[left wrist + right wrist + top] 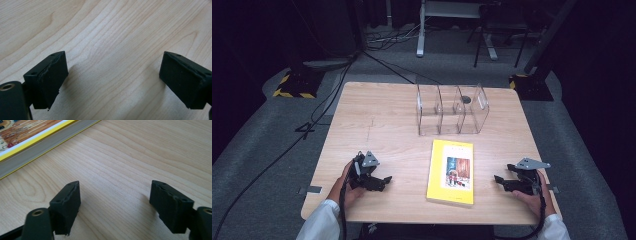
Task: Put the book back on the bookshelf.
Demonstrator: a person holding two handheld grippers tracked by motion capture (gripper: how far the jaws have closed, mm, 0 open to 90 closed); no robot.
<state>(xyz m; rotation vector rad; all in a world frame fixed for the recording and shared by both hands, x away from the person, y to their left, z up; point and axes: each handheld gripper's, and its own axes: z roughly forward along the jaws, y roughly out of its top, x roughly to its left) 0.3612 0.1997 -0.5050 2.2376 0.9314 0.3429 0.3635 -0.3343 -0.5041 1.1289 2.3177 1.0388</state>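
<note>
Left gripper [384, 181]: jaws spread wide with nothing between them; in the left gripper view [112, 82] bare wood shows in the gap, and the pads [53, 77] are black and worn at the edges.
Right gripper [498, 181]: jaws also apart and empty; in the right gripper view [115, 207] the gap frames plain wood grain, with the book's edge at the upper left.
Left hand [346, 187]: holds its gripper low over the table near the front edge, jaws pointing right toward the book, well apart from it.
Right hand [536, 192]: holds its gripper low near the front right corner, jaws pointing left toward the book, near it but not touching.
Book [451, 171]: lies flat, closed, cover up, between the two grippers at the front middle of the table; long side runs away from the person.
Book look: bright yellow cover, a white panel in the middle with a small reddish-brown picture, small dark print above it too fine to read.
Book edge [47, 138]: thin yellow cover rim over a pale grey block of pages, seen side-on in the right gripper view.
Rack [452, 109]: clear plastic, upright dividers forming slots, standing behind the book at the far side, apart from it.
Table [377, 120]: light wood with visible grain.
</note>
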